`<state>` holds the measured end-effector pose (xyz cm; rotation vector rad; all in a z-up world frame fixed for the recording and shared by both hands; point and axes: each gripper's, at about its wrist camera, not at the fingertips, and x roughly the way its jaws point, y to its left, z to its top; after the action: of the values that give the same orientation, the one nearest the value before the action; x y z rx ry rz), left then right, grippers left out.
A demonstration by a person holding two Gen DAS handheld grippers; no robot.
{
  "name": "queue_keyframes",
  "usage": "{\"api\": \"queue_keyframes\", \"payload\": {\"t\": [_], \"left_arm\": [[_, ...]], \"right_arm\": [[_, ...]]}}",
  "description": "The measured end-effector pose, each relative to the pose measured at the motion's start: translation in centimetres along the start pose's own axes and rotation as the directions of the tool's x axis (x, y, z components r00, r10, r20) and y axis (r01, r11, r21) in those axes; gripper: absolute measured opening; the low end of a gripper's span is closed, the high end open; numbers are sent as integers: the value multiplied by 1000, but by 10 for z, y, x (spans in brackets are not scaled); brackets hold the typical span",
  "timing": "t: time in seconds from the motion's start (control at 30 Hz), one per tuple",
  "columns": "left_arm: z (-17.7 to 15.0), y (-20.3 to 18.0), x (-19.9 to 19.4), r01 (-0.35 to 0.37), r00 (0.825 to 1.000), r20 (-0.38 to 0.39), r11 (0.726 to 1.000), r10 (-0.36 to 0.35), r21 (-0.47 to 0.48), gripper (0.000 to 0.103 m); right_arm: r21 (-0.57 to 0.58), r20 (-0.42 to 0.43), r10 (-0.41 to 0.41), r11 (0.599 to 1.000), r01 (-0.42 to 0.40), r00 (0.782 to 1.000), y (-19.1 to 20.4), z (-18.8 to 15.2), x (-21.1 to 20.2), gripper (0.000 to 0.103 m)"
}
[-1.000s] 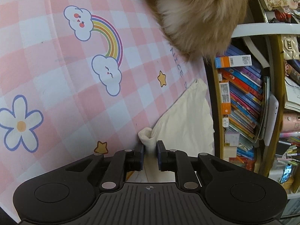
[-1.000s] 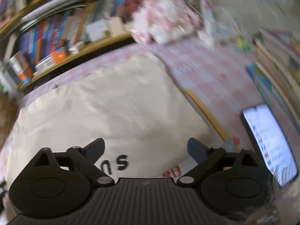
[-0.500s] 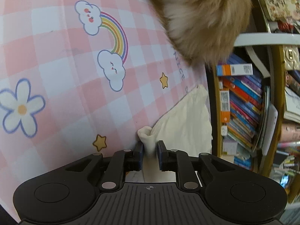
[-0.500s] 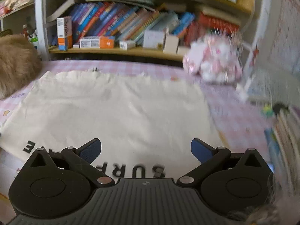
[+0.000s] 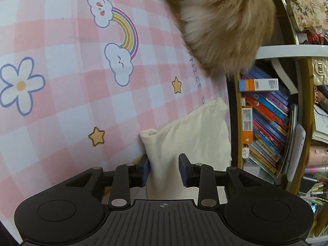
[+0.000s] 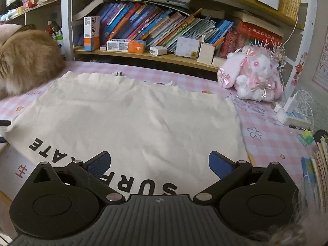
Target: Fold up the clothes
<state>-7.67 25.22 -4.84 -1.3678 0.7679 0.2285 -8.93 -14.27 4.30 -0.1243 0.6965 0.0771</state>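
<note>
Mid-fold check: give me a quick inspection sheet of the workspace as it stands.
Surface: pink checked sheet, cartoon prints.
Job's things: cream garment spread flat, black lettering showing.
Clutter: furry tan animal at the garment's far left corner; plush rabbit; books at right edge.
Grippers: left claw open around a garment corner; right claw open above it.
Cables: white charger and cord.
Surroundings: bookshelf.

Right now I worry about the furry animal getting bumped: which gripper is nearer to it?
Left. The left gripper sits beside the furry animal; the right gripper is across the cream shirt.
</note>
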Motion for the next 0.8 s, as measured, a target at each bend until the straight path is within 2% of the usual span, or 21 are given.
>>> {"api": "queue_keyframes", "payload": {"t": [0.23,0.47,0.5,0.67,0.73,0.8], "left_arm": [[6,5,3,16,1000,-20,999,-16,-32,31],[22,-4,13,4,993,-116,999,2,50,21],[24,-8,14,6,991,-132,997,4,80,15],[32,-30,20,69,976,-217,963,-11,262,15],[35,-40,22,100,968,-252,938,-14,332,15],[38,-49,24,134,958,-287,907,-15,399,15]], "right_arm": [[48,-37,-55,997,57,998,9,7,9,103],[80,-72,-104,991,110,992,25,18,17,103],[66,-65,-105,992,109,992,33,22,17,103],[-116,-1,-4,993,3,1000,92,38,13,103],[-213,4,62,975,-60,998,119,41,13,103],[-328,2,129,937,-121,992,148,41,12,101]]}}
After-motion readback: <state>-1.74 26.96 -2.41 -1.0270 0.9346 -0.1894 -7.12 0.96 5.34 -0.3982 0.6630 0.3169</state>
